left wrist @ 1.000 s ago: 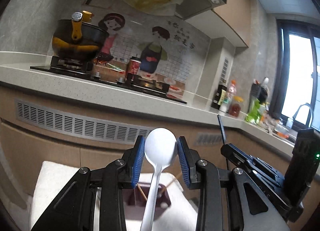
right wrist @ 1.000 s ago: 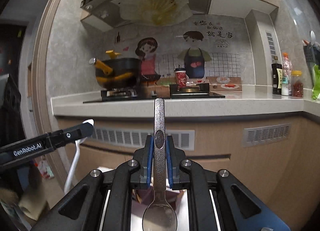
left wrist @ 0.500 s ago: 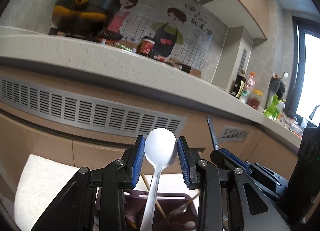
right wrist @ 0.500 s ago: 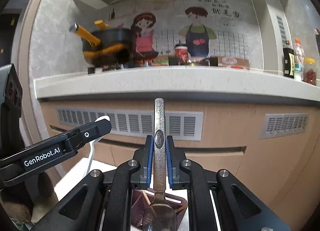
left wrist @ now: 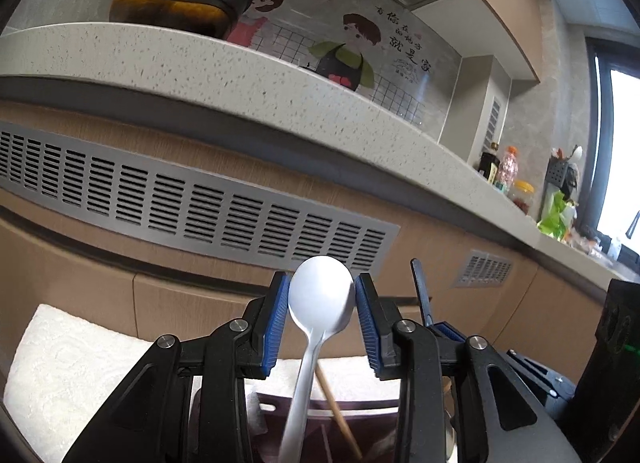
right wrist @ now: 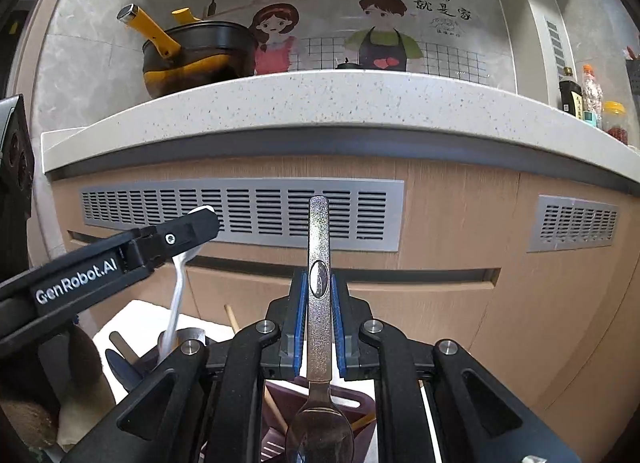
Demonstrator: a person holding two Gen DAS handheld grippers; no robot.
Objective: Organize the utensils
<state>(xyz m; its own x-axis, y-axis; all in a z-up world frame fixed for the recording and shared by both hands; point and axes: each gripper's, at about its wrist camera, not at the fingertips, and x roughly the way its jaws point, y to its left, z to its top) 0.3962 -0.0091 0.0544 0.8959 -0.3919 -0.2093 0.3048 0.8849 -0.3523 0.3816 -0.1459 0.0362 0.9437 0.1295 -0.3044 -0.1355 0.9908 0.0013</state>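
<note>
At centre frame in the left view, a white plastic spoon (left wrist: 320, 303) is held bowl-up by the left gripper (left wrist: 322, 313), tilted upward. In the right view, a textured steel spoon (right wrist: 319, 303) is clamped handle-up by the right gripper (right wrist: 319, 317), above a maroon slotted utensil holder (right wrist: 352, 399).

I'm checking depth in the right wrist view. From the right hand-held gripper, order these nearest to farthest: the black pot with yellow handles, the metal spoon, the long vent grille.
1. Metal spoon: clamped in the right hand-held gripper, handle pointing forward.
2. Long vent grille: on the cabinet front, ahead and above.
3. Black pot: up on the counter, upper left.
</note>
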